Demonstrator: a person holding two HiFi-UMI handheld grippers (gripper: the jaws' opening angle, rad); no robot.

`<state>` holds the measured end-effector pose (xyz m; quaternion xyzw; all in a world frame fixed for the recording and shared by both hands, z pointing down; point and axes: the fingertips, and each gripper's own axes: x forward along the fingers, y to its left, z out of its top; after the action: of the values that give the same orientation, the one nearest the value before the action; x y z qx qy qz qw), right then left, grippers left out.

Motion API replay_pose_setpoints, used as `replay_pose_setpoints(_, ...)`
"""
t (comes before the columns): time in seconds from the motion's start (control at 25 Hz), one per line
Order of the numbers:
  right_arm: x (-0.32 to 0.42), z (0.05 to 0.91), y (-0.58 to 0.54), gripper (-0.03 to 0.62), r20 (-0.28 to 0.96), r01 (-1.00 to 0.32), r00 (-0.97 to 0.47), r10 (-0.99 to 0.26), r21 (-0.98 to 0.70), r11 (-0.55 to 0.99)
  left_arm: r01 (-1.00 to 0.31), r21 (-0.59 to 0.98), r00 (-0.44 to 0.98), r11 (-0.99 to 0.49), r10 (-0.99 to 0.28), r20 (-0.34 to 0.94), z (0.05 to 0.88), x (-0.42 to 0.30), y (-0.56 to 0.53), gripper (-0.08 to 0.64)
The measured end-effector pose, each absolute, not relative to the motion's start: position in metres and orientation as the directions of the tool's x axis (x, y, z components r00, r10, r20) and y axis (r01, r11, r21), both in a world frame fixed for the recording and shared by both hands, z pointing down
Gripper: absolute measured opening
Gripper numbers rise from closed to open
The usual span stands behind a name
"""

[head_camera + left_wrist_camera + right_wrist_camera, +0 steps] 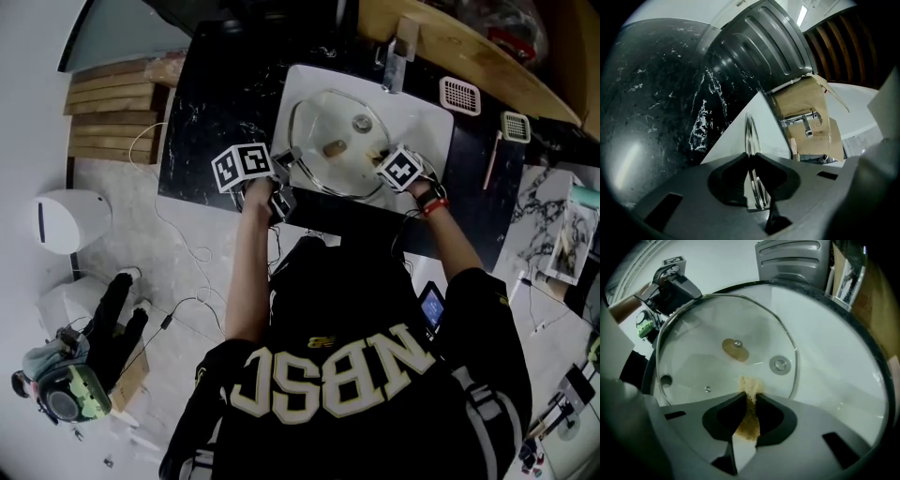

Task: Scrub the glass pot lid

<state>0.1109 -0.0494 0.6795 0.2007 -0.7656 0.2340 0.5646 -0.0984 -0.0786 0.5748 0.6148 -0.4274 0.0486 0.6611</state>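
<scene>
The glass pot lid [323, 127] stands tilted in the white sink [436, 127], its tan knob [334, 148] facing me. My left gripper [284, 176] is shut on the lid's metal rim at the left edge; in the left gripper view the rim [750, 133] runs edge-on between the pads of that gripper [751, 157]. My right gripper [386, 161] is shut on a tan scrub pad [750, 416] and presses it against the glass [703, 357] near the rim. The right gripper [750, 397] faces the lid's underside, with the knob's fixing disc [736, 349] in the middle.
A black marble counter [211, 112] surrounds the sink. The faucet [396, 56] stands at the back, the drain [779, 364] shows behind the glass. A grey dish rack [761, 42] sits past the sink. Pink and white soap trays [460, 95] lie at the right.
</scene>
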Motion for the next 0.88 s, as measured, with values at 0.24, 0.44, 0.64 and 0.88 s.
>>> replay_pose_setpoints(0.24, 0.076, 0.651, -0.020, 0.067, 0.919, -0.517, -0.392, 0.045, -0.261, 0.815, -0.597, 0.770, 0.633, 0.225, -0.458, 0.624, 0.575, -0.097, -0.080, 0.069)
replay_pose_setpoints(0.44, 0.048, 0.640, -0.006, 0.068, 0.903, -0.485, -0.425, 0.064, -0.286, 0.826, -0.623, 0.753, 0.625, 0.212, -0.443, 0.643, 0.575, -0.095, -0.079, 0.066)
replay_pose_setpoints(0.64, 0.038, 0.636, -0.006, 0.069, 0.888, -0.491, -0.456, 0.057, -0.304, 0.817, -0.624, 0.752, 0.624, 0.213, -0.442, 0.644, 0.575, -0.097, -0.079, 0.066)
replay_pose_setpoints(0.88, 0.013, 0.630, -0.002, 0.069, 0.843, -0.472, -0.535, 0.057, -0.354, 0.808, -0.630, 0.748, 0.621, 0.210, -0.443, 0.647, 0.575, -0.097, -0.079, 0.066)
